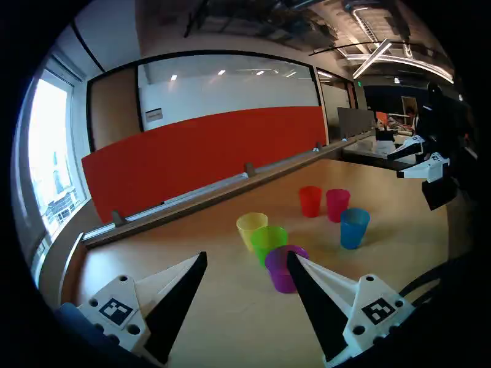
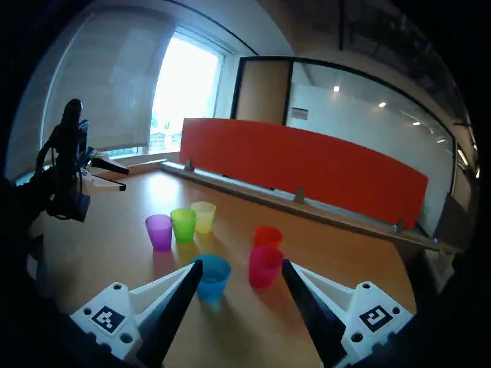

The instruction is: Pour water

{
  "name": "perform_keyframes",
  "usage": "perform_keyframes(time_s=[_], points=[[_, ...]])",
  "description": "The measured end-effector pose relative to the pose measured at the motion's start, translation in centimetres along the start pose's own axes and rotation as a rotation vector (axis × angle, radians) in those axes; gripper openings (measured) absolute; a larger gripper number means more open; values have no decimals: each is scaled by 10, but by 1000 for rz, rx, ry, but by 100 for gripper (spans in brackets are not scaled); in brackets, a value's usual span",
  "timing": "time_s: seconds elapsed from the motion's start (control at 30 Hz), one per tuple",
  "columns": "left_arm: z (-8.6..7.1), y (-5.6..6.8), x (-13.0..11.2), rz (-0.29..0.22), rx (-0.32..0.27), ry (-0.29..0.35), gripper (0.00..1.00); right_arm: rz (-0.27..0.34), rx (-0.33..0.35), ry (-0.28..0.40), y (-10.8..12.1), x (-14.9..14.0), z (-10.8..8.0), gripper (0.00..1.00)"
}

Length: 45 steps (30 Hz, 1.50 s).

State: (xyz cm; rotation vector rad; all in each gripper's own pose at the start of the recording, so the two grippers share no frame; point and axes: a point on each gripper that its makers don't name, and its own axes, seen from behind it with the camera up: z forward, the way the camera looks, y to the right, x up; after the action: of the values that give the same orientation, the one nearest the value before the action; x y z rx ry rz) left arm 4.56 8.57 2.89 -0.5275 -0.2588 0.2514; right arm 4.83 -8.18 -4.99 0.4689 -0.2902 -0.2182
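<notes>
A smooth, pale wooden table spreads ahead of both grippers, with a flat orange panel behind it. The left gripper holds its black wedge fingers wide apart on nothing, and the right gripper gapes empty too. Each carries square black-and-white markers.

Six tapered plastic cups stand upright. The purple cup is just past the left gripper's right fingertip, with the green cup and yellow cup behind it. Farther right are the blue cup, pink cup and red cup. What the cups hold cannot be told.
</notes>
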Motion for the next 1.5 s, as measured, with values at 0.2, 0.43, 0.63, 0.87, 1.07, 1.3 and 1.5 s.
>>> perform_keyframes(time_s=[0.2, 0.43, 0.63, 0.87, 1.07, 1.3, 1.5], points=[[18, 4, -2, 14, -85, -56, 96, -19, 94, -74, -12, -12, 4, 100], [39, 0, -8, 31, -149, -112, 96, -15, 166, -137, -21, -20, 11, 100], [57, -5, -11, 6, -194, -135, 96, -10, 209, -162, -26, -22, 18, 100], [76, -11, -17, 5, -225, -170, 96, -27, 238, -197, -30, -29, 27, 100], [93, -19, -21, 32, -229, -195, 96, -42, 255, -211, -32, -34, 33, 100], [111, -23, -29, 36, -242, -222, 96, -26, 268, -221, -31, -37, 42, 100], [119, -24, -40, 45, -259, -250, 96, -16, 280, -241, -31, -44, 48, 100]])
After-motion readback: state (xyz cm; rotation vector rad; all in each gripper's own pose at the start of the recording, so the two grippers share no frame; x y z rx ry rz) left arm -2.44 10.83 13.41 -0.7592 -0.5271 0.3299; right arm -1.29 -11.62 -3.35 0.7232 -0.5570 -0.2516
